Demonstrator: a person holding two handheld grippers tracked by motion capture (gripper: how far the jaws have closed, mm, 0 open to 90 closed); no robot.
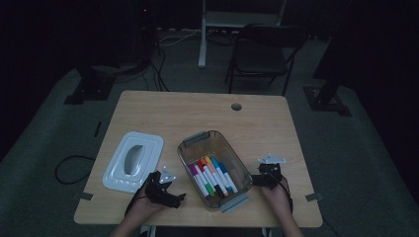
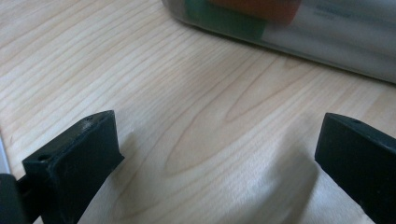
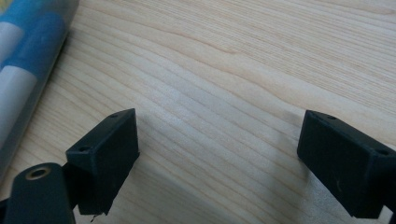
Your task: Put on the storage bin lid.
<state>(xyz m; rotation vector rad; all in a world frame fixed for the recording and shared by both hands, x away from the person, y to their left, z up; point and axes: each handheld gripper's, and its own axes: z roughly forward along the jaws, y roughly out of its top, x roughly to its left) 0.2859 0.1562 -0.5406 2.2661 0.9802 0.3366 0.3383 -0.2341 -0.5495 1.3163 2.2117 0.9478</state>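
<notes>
High view: marker box [image 1: 190, 143] near counter [image 1: 163, 106] front edge
Left gripper [image 1: 170, 193]: wide open, empty
Right gripper [image 1: 260, 180]: wide open, empty

table [image 1: 163, 111]: pale wood, visible grain, smooth with a soft sheen
box [image 1: 190, 140]: clear plastic, slightly cloudy, with grey plastic end clips
lid [image 1: 118, 175]: white plastic, smooth and glossy
markers [image 1: 213, 177]: smooth plastic barrels, white with coloured caps
left gripper [image 2: 215, 158]: black matt plastic jaws, faintly grainy
right gripper [image 3: 217, 154]: black matt plastic jaws
</notes>
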